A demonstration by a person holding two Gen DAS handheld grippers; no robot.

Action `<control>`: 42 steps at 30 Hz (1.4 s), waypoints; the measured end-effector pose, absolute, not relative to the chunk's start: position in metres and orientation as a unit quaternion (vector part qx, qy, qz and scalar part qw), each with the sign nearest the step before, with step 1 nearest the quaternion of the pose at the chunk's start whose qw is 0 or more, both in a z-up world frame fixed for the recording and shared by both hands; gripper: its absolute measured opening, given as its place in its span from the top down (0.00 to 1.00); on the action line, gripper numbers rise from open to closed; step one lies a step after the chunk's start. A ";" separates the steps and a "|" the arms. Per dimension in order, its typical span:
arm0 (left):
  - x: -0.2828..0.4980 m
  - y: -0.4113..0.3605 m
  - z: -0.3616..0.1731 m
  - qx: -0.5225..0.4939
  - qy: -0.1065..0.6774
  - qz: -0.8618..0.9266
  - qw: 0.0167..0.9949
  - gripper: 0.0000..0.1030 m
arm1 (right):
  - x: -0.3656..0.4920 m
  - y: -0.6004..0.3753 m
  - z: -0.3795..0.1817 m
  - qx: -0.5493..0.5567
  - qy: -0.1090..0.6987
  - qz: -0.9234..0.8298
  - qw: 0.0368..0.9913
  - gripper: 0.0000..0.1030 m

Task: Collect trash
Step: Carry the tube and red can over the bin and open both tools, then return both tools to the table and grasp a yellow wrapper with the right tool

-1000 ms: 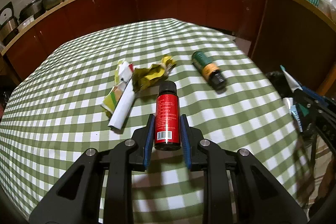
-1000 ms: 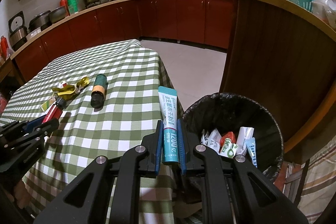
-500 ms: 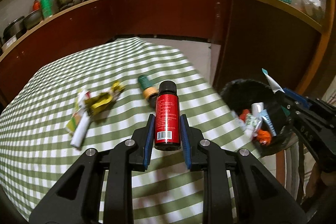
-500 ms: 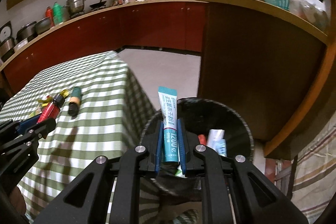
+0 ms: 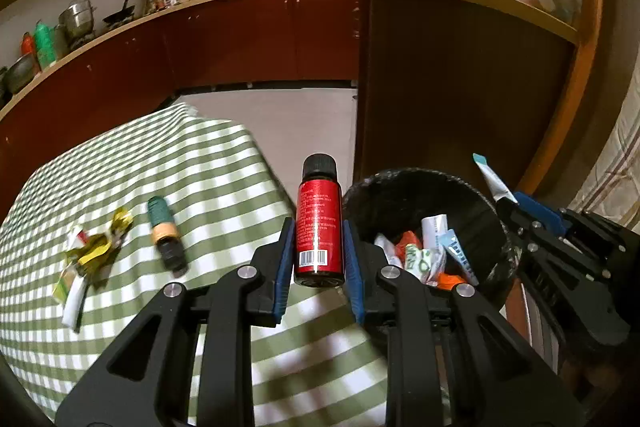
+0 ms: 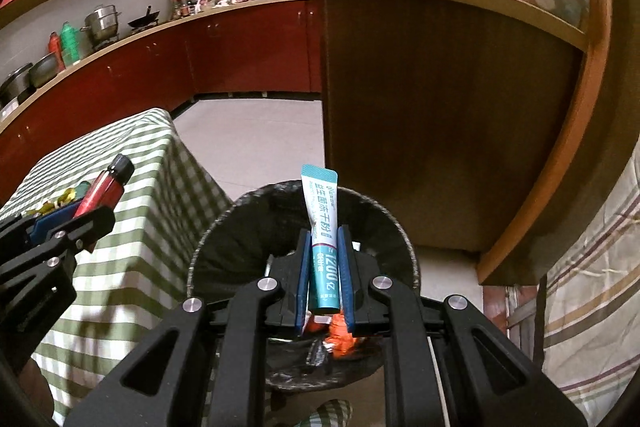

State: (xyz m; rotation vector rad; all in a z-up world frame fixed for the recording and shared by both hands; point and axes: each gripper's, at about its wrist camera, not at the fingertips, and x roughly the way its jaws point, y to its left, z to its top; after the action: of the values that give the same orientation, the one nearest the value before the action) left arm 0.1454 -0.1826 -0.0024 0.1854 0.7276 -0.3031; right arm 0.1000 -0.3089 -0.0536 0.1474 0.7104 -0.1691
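While both claws are loaded, this reads as the carry-to-bin step. Left claw (image 5: pixel 319 227) is clamped on a red bottle (image 5: pixel 319 227), pads on its two sides, base toward the camera and black cap pointing away; gripped low on the body, probably so the long axis stays in line with the claw and it drops clean. It hangs over the bench's right edge, just beside the bin (image 5: pixel 486 203), not yet over the opening as far as I can tell.

Right claw (image 6: pixel 325 259) is clamped on a teal and white sachet (image 6: pixel 322 215), flat faces between the pads, upper end standing free above them. Seen from the right wrist it sits over the bin mouth, so letting go here should land it inside. Thin, light packet; it may cling to a pad or flutter, hence the central position, my guess.

Bin is black-lined, on the floor off the bench's right edge, placed close so trash only needs a short carry. Wrappers (image 5: pixel 424 255) and something orange are already in it.

Further out on the bench (image 5: pixel 224 163), checked green and white cloth, trash not yet collected: a green bottle (image 5: pixel 166 233) with an orange band lying on its side near the right edge, and a crumpled yellow wrapper (image 5: pixel 96 249) with a white paper piece (image 5: pixel 74 301) toward the left edge. Those two touch or overlap; can't tell which.

Beyond: bare floor, then red kitchen cabinets (image 5: pixel 248 39) with pots, not task-relevant.
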 end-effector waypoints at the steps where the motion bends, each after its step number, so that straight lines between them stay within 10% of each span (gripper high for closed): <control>1: 0.147 -0.187 -0.004 0.093 0.354 -0.149 0.919 0.77 | 0.100 -0.311 -0.055 0.074 0.348 -0.084 0.931 0.86; 17: 0.177 -0.235 -0.032 0.125 0.381 -0.151 0.904 0.77 | 0.115 -0.332 -0.071 0.096 0.356 -0.085 0.926 0.86; 21: 0.179 -0.239 -0.034 0.127 0.390 -0.152 0.899 0.56 | 0.119 -0.338 -0.078 0.114 0.362 -0.086 0.921 0.71; 42: 0.158 -0.146 -0.002 0.090 0.369 -0.089 0.921 0.40 | 0.119 -0.289 -0.050 0.089 0.344 -0.050 0.933 0.51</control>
State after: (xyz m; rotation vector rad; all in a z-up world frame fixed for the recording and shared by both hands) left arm 0.1576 -0.1455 -0.0022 0.1842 0.7592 -0.1839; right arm 0.1191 -0.2893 -0.0505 0.1816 0.7042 -0.1028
